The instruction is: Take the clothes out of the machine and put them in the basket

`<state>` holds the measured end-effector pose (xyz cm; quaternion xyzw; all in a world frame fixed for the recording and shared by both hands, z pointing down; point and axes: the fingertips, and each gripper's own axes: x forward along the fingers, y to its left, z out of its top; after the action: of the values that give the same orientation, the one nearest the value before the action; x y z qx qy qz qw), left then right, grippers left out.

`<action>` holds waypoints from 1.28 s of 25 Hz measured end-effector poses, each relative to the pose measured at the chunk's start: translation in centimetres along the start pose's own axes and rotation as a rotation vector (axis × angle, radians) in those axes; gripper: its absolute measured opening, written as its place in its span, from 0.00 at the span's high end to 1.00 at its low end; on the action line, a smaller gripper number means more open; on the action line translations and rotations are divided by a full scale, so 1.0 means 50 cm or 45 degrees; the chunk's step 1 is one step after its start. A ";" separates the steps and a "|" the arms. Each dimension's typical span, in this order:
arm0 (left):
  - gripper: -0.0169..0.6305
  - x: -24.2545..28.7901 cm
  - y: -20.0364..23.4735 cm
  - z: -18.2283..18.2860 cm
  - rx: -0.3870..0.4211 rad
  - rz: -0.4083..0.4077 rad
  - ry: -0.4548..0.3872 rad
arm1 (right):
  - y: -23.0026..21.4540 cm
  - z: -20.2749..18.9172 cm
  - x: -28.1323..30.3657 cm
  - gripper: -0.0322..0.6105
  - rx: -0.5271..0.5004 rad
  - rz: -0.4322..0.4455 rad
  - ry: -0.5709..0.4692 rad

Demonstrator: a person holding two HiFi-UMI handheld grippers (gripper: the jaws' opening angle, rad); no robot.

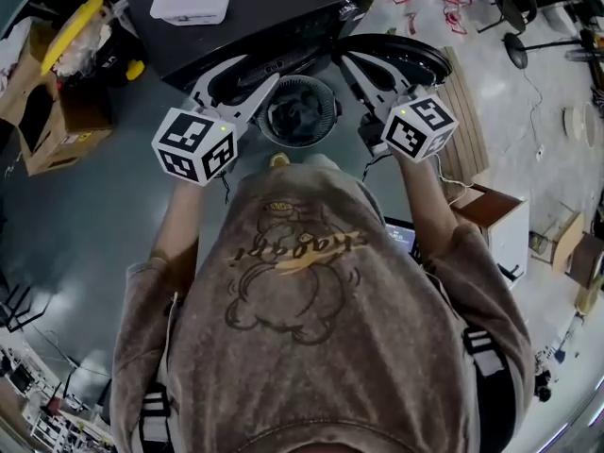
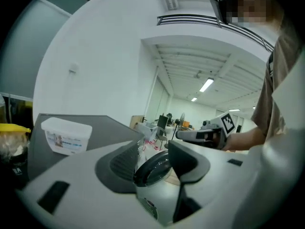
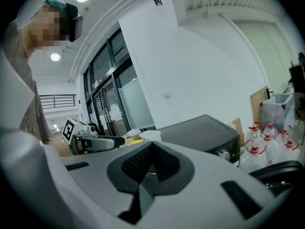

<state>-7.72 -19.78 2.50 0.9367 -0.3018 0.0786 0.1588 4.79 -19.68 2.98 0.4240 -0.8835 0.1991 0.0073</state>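
grey floor (image 1: 104, 206), machine (image 1: 255, 8) open, left gripper (image 2: 152, 163) spread and empty, right gripper (image 3: 150, 168) pressed together: open it, then reach low for the clothes (image 1: 294, 113).

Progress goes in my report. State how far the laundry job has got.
Done: dark clothes lie in the basket. In hand: nothing; the left hand-held gripper is open, the right hand-held gripper shut, both empty. Left: the machine cannot be seen into, so more may remain.
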 end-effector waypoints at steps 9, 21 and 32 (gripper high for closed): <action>0.95 -0.013 0.016 0.053 0.064 0.034 -0.129 | 0.032 0.040 0.028 0.95 -0.125 0.063 -0.019; 0.96 0.039 -0.007 0.004 0.114 0.119 -0.184 | -0.028 0.012 -0.015 0.95 -0.194 0.039 -0.057; 0.96 0.048 0.009 -0.045 0.042 0.247 -0.200 | -0.062 -0.015 0.002 0.95 -0.192 0.113 -0.057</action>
<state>-6.16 -20.67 5.33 0.9089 -0.4013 0.0251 0.1108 6.94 -21.22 4.76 0.3871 -0.9138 0.1225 0.0107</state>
